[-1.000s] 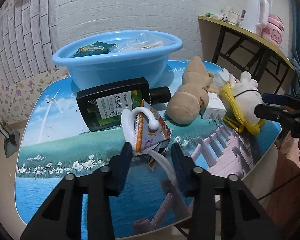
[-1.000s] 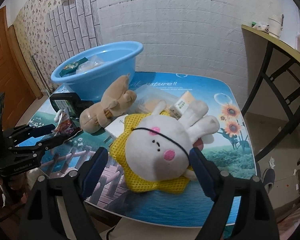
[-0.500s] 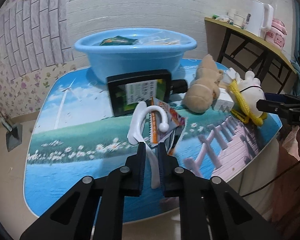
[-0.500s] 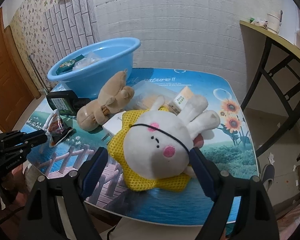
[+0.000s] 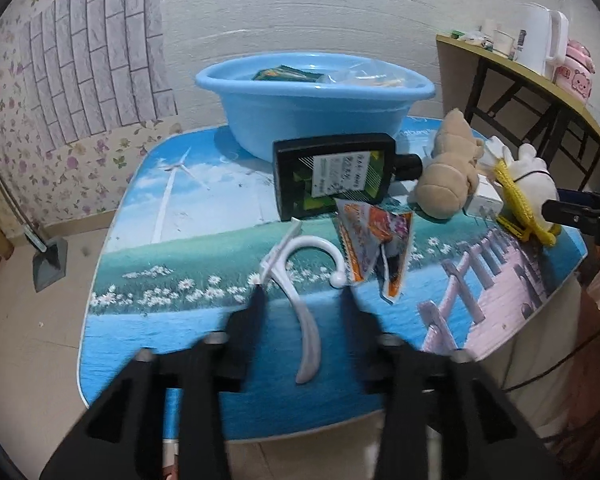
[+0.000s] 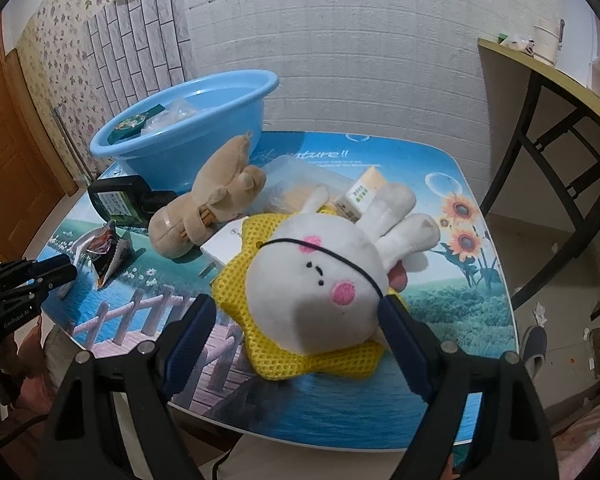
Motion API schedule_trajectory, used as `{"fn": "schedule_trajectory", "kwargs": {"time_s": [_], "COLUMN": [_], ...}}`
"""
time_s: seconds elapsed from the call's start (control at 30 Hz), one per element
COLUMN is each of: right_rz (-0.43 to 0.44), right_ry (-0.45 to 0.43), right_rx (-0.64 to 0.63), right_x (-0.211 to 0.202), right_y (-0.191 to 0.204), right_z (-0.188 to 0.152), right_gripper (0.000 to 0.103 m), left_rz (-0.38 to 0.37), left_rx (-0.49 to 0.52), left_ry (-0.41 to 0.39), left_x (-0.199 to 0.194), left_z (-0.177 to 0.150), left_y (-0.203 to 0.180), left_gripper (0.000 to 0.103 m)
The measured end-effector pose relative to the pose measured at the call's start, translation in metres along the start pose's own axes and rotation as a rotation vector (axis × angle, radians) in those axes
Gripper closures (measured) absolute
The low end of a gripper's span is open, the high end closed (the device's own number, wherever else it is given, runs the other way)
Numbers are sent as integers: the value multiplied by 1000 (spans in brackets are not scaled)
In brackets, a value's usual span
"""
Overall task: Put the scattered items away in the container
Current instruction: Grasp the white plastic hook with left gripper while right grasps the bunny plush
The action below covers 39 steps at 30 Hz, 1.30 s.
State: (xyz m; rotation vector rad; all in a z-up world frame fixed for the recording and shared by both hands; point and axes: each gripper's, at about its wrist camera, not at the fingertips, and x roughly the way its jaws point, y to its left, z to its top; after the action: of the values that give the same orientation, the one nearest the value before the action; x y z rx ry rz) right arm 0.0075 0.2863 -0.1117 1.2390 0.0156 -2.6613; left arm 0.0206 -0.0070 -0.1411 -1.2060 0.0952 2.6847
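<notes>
Basin (image 5: 312, 120) holds two packets — both tongs (image 5: 300, 300) (image 6: 296, 312) gape, left's just parted off one hook (image 5: 300, 276).

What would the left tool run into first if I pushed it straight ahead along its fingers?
Most likely the white plastic hook lying on the table between the left tool fingers, which have just been opening. Past it come the snack packet and black bottle. Depth is uncertain.
</notes>
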Motion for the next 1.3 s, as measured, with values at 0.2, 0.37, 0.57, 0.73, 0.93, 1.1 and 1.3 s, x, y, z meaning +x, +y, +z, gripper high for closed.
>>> {"fn": "schedule_trajectory", "kwargs": {"time_s": [0.2,0.37,0.57,0.73,0.93,1.1,1.3], "right_rz": [-13,-5,-33,-36,-61,-69,-72], "right_ry": [-9,15,16,33,42,48,23], "right_rx": [17,33,-19,-38,-46,-40,-30], "right_x": [1,9,16,24,31,31,24], "right_y": [-2,-1,10,13,16,17,13], "right_z": [2,3,6,10,12,12,11], "right_gripper": [16,6,6,5,4,4,34], "left_rz": [30,34,19,0,-44,-40,-39], "left_rx": [-20,-6,1,7,25,36,14], "left_ry": [-24,-24,-14,3,20,13,3], "left_x": [5,13,23,30,35,33,28], "left_z": [9,14,19,20,18,16,15], "left_y": [9,13,13,12,11,11,16], "left_gripper": [35,32,28,28,51,51,51]}}
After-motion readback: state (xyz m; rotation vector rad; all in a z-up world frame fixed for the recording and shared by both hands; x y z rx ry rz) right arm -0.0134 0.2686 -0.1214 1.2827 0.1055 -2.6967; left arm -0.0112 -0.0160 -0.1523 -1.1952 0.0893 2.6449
